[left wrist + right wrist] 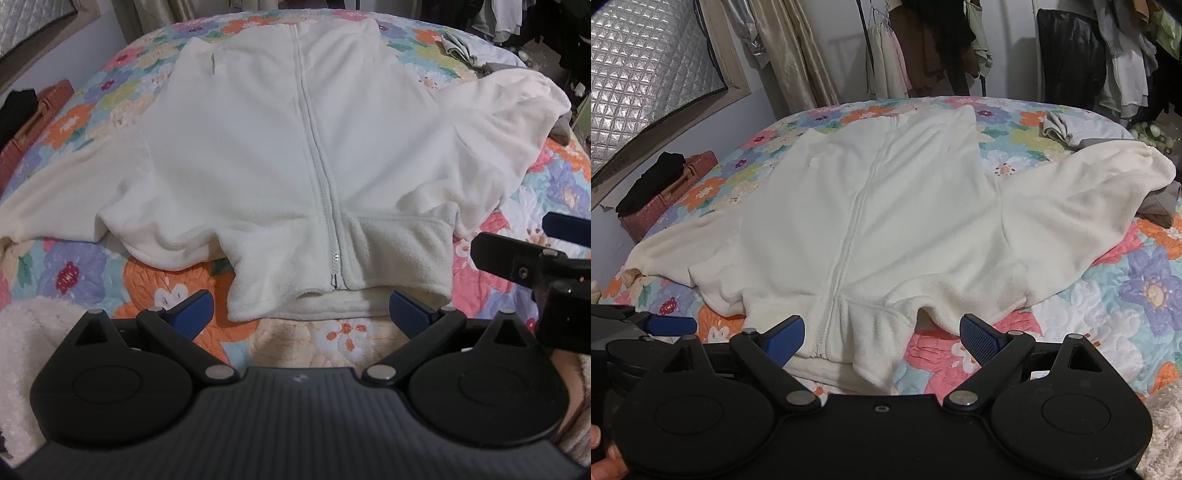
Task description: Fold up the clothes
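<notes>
A cream fleece jacket [280, 147] lies spread on the flowered quilt [74, 266], front side up, with its zipper [314, 166] closed and running down the middle. This zipper is a good landmark. The collar end of the zipper is the end nearest to both cameras, and the hem is at the far end of it. One sleeve [55, 195] stretches away from the zipper to the left and lies quite flat. The other sleeve [1089, 199] goes out to the right of the zipper, and its cuff is bunched up over some grey cloth [1160, 206].

The left gripper [301, 314] hovers just in front of the collar end of the zipper, with its blue pads wide apart and nothing between them. The right gripper [882, 338] is also opened wide and empty. It hangs over the collar, a little to the right of the zipper. No fold seems to be made yet, so the task is probably at its beginning.

For a good first fold, each gripper should probably take one side of the jacket at the same distance from the zipper, so that the fold stays parallel to it. The fleece looks thick and soft, so the pads should pinch both layers firmly near the edge. It may help to smooth the bunched right sleeve first. Otherwise the lump may stay inside the fold.
</notes>
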`<state>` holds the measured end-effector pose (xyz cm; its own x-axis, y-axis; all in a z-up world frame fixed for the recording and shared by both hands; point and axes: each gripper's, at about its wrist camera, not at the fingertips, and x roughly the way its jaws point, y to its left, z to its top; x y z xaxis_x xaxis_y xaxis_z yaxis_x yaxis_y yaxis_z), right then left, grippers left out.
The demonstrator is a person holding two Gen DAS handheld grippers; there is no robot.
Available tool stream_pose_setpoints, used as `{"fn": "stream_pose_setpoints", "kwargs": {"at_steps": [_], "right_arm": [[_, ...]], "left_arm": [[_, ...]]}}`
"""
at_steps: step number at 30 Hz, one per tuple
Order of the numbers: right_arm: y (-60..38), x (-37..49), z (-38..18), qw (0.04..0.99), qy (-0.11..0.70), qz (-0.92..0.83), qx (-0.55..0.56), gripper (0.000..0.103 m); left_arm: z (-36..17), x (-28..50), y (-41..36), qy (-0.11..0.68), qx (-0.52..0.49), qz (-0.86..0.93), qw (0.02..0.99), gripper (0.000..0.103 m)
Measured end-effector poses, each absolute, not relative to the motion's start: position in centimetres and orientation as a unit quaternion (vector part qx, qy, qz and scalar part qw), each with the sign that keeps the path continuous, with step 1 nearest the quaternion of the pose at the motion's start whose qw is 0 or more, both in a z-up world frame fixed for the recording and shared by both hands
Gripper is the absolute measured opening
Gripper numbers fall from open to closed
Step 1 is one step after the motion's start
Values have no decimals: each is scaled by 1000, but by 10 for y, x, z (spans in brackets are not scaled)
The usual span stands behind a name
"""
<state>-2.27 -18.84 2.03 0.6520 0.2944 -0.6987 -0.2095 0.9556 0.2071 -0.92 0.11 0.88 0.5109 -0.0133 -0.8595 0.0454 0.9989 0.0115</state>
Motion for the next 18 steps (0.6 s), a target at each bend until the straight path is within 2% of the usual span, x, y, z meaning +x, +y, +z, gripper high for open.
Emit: {"fn": "stream_pose_setpoints", "kwargs": {"at_steps": [9, 16, 18], "right_arm": [[-168, -1, 27, 898, 407, 156, 55, 94], [-119, 34, 76, 893, 368, 256, 42, 94], [-97, 45, 87, 887, 354, 292, 44, 94]], "left_arm": [[25, 5, 39, 475, -18, -6, 880, 103], [72, 11, 150, 402, -122, 13, 907, 103], [75, 12, 194, 397, -155, 29, 904, 99]]}}
